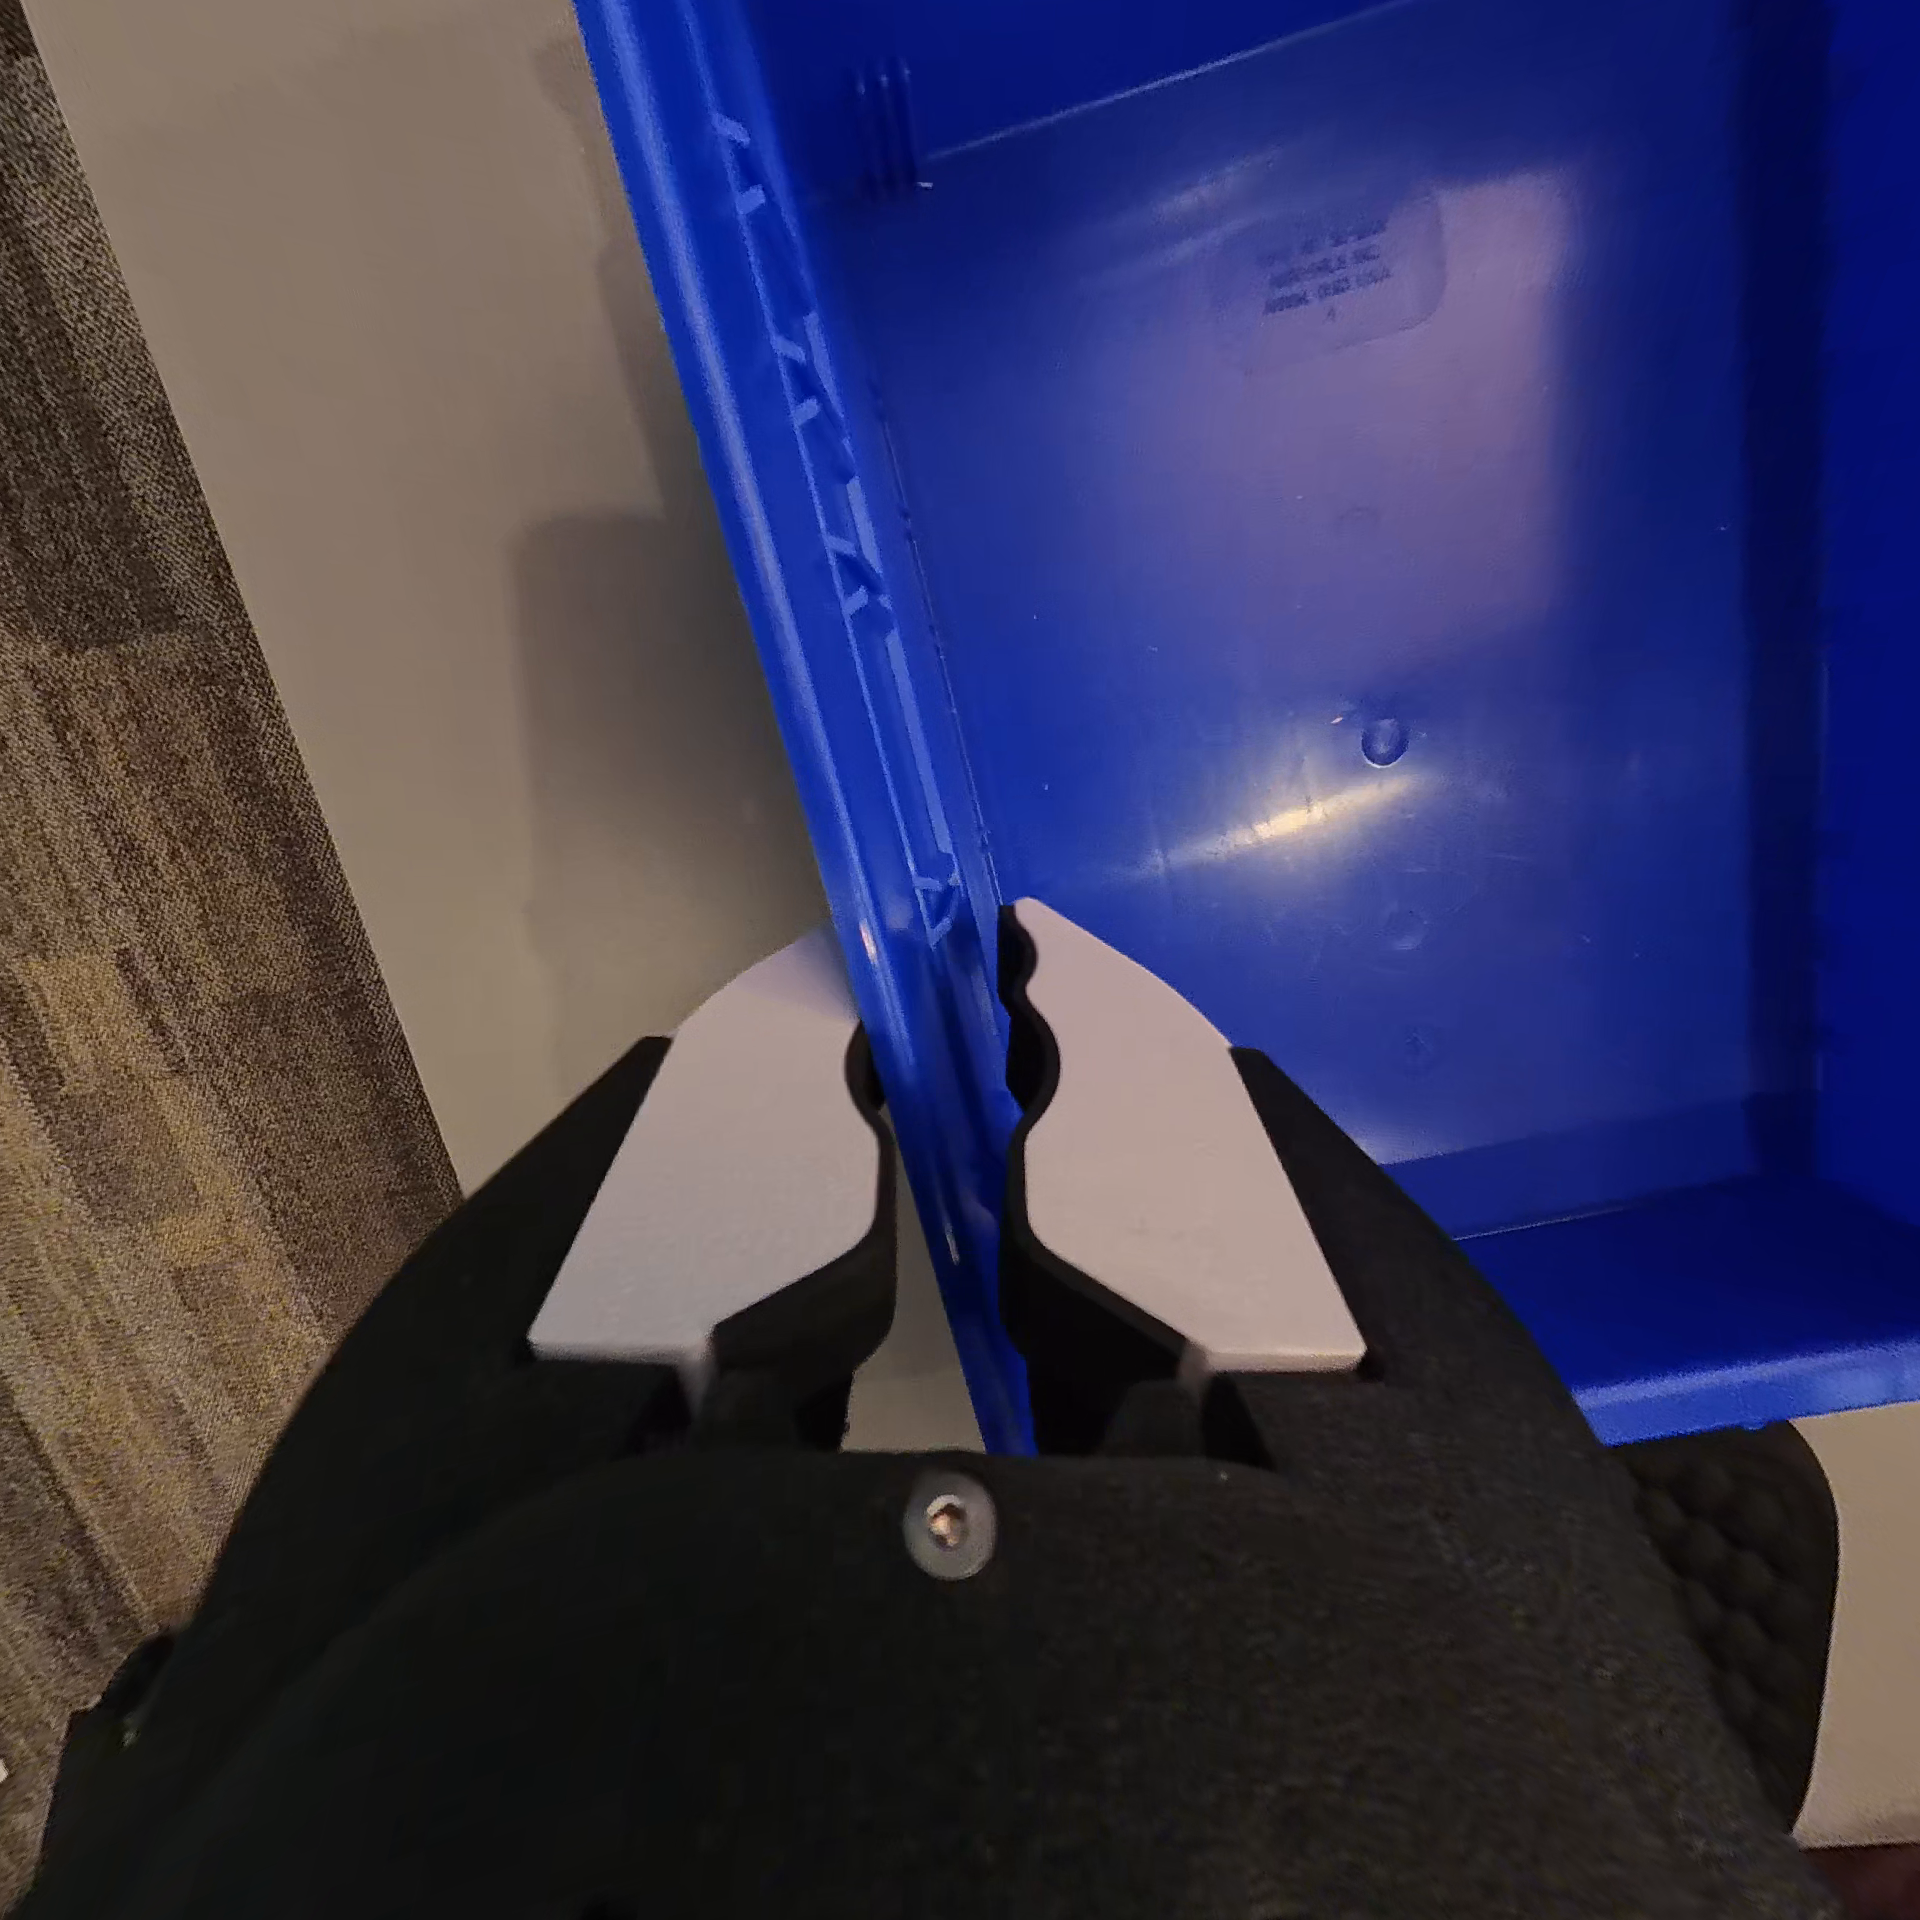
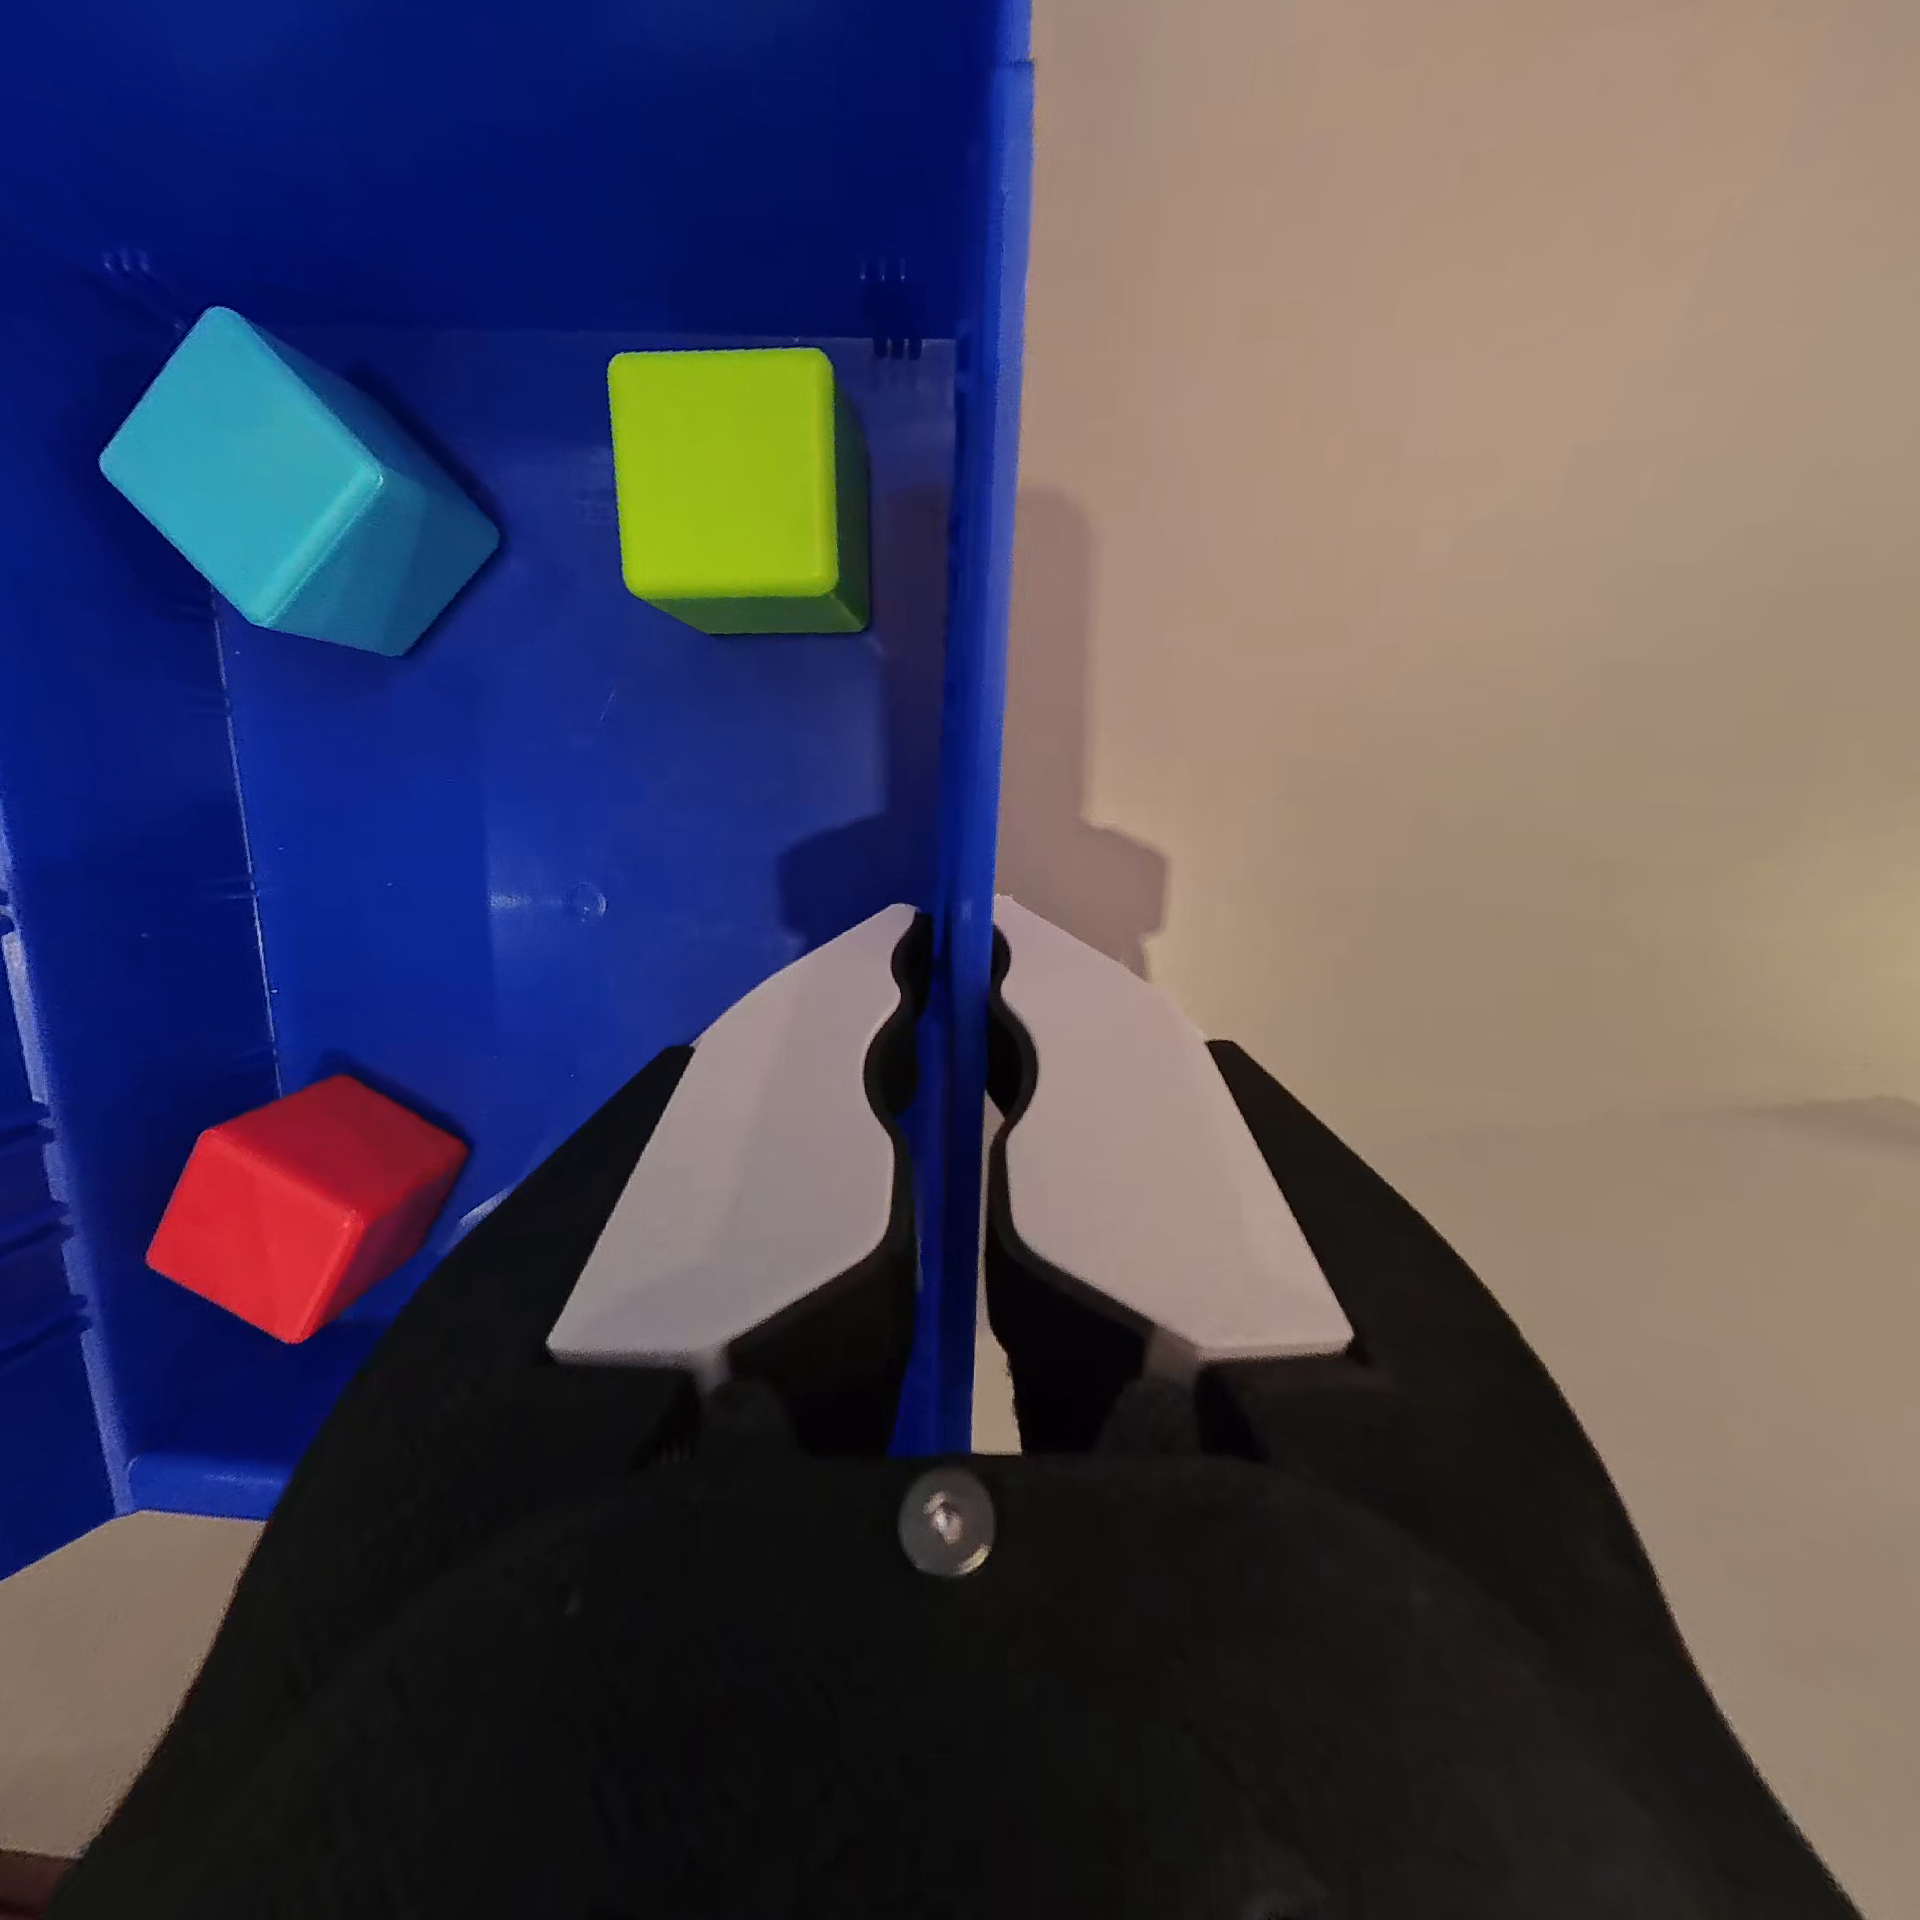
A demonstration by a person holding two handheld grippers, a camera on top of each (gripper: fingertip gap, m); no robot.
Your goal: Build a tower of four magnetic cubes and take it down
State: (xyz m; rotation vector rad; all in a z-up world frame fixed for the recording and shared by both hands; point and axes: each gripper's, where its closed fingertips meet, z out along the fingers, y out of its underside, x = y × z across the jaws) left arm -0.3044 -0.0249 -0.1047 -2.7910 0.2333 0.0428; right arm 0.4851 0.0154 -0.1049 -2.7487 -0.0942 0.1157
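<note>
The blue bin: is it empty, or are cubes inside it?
Not empty. The bin holds three visible cubes: teal, green and red. A fourth cube is not in view.

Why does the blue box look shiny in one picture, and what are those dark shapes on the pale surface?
Left wrist view: room light glares off the glossy floor of the blue bin in white streaks; a soft shadow falls on the pale table. Right wrist view: the dark shape beside the bin wall is a gripper-shaped shadow; the teal cube, green cube and red cube look sharp, with little glare.
</note>
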